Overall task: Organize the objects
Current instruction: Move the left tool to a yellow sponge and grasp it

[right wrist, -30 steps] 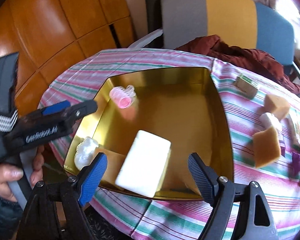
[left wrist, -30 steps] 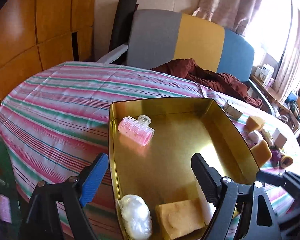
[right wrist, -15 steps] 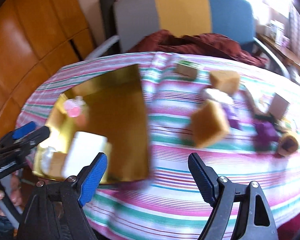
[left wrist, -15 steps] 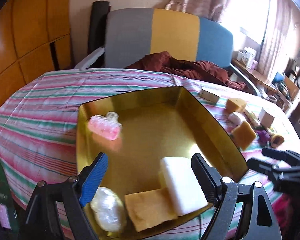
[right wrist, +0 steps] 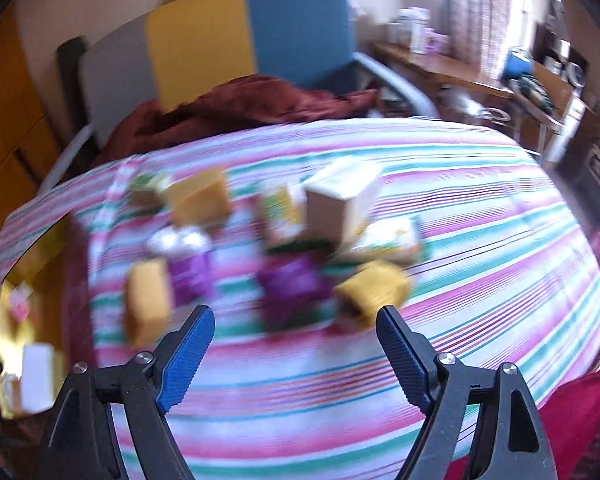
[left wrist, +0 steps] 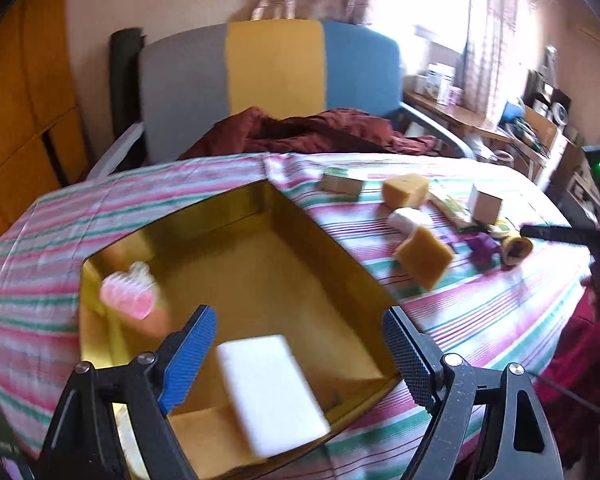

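Both views have swung right since a second ago. From the left wrist, my left gripper [left wrist: 298, 354] hangs over the gold tin [left wrist: 340, 252], jaws apart and empty; the white block [left wrist: 270, 390] and pink roller [left wrist: 130, 294] lie inside it, and a tan sponge [left wrist: 424, 256] waits on the striped cloth [left wrist: 480, 312] beside the tin.

From the right wrist, badly blurred, my right gripper [right wrist: 294, 344] is spread wide, holding nothing, above the loose pile, with a yellow roll [right wrist: 372, 290] nearest. I judge I'm between placements; next I need to slow down, settle on one piece and lower onto it.
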A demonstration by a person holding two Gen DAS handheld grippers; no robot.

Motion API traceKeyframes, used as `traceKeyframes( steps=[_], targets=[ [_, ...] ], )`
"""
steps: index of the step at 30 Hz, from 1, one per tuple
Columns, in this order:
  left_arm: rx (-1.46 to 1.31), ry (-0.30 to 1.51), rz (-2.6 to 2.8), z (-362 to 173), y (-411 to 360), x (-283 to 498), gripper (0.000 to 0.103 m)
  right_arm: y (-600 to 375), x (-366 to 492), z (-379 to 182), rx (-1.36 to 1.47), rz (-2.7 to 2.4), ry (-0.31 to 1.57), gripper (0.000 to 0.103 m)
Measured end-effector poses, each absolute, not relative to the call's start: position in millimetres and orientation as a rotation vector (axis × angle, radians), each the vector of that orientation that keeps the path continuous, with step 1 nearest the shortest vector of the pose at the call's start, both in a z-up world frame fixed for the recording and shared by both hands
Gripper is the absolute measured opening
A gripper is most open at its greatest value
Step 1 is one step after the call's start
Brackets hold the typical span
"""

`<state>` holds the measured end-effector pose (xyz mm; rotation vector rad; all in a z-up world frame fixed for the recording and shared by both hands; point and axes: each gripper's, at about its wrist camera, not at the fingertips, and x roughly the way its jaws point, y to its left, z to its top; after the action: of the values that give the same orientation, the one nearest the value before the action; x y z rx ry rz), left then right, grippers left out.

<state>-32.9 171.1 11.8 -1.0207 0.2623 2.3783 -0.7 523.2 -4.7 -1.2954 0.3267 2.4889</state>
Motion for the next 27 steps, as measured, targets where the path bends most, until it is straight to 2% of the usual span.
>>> traceKeyframes(
  steps=[4, 6, 8, 10, 18, 23, 27],
  targets=[
    [-0.997, 0.339, 2.302, 13, 206, -31, 0.087, 564, -5, -18, -1.237, 2.43, 0.374, 0.085],
    [-0.987, 0.391, 2.265, 12, 225, -29, 0.092, 583, -3, -33, -1.237, 2.384, 0.483, 0.085],
    [-0.971, 0.447, 2.222, 10, 245, -28, 0.095, 600, 0, -45, -1.275, 2.331, 0.642, 0.085],
    [-0.96, 0.506, 2.175, 7, 264, -28, 0.095, 609, 5, -44, -1.245, 2.336, 0.717, 0.085],
    [-0.962, 0.67, 2.035, -15, 322, -45, 0.099, 596, -2, -51, -1.338, 2.362, 0.696, 0.085],
    [-0.977, 0.748, 1.974, -30, 346, -57, 0.1, 601, 0, -53, -1.326, 2.36, 0.748, 0.085],
    [-1.02, 0.751, 1.95, -38, 358, -69, 0.1, 602, 0, -53, -1.324, 2.359, 0.761, 0.085]
  ],
)
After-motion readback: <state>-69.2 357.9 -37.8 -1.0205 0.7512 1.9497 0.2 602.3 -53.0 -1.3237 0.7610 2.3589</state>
